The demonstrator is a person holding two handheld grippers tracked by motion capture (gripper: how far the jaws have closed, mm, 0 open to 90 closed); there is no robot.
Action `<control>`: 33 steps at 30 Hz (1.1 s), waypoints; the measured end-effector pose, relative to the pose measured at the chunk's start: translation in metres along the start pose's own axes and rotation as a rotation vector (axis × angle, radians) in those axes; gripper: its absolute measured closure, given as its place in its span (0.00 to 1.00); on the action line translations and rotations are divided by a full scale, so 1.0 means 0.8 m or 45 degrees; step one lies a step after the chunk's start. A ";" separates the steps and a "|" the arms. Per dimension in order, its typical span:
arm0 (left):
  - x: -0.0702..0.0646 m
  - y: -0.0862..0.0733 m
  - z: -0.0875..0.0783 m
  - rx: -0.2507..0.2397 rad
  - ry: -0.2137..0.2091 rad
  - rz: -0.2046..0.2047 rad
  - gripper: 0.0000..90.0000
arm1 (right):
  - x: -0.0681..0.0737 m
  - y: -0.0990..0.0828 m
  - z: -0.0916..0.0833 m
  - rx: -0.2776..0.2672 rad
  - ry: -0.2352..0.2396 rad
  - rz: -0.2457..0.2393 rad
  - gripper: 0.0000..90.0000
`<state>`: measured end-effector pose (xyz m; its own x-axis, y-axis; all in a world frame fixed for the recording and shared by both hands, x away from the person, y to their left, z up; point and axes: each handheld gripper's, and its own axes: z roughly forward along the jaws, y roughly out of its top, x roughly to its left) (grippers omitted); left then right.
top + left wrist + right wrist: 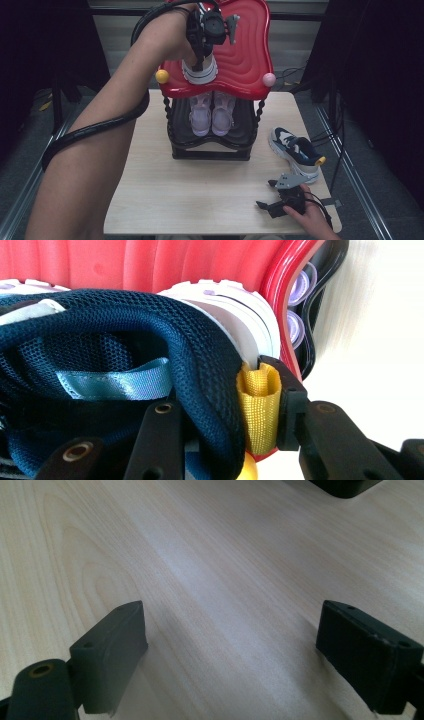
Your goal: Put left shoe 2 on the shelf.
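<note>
A navy mesh sneaker (125, 335) with a white sole and a yellow heel tab (259, 410) rests on the red top shelf (245, 55) of a small shoe rack. My left gripper (199, 59) reaches down onto it from above. In the left gripper view, my left gripper (220, 400) is shut on the sneaker's heel collar, with one jaw inside the shoe and the other against the yellow tab. The matching sneaker (296, 149) lies on the table at the right. My right gripper (266, 194) rests open near the table's front right, and nothing lies between the jaws of my right gripper (230, 645).
A pair of lilac shoes (212, 114) sits on the rack's black lower shelf (210, 145). The rack stands at the back middle of the pale wooden table (190, 190). Yellow (162, 76) and pink (269, 79) knobs mark the red shelf's front corners. Dark floor and cables surround the table.
</note>
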<state>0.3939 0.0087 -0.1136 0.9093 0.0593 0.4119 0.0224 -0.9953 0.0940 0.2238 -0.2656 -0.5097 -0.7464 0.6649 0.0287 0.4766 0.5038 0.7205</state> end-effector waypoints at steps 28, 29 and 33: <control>0.015 -0.022 -0.007 -0.176 -0.082 -0.443 0.36 | -0.001 0.001 0.001 -0.003 0.001 0.000 0.13; 0.015 -0.023 -0.008 -0.179 -0.087 -0.461 0.36 | 0.000 0.001 0.001 -0.003 0.001 0.003 0.13; 0.016 -0.026 -0.014 -0.187 -0.109 -0.496 0.35 | 0.000 0.001 0.001 -0.003 0.000 0.004 0.13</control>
<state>0.4003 0.0306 -0.1006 0.8761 0.4159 0.2440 0.3170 -0.8781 0.3584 0.2248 -0.2650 -0.5100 -0.7452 0.6661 0.0309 0.4775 0.5007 0.7220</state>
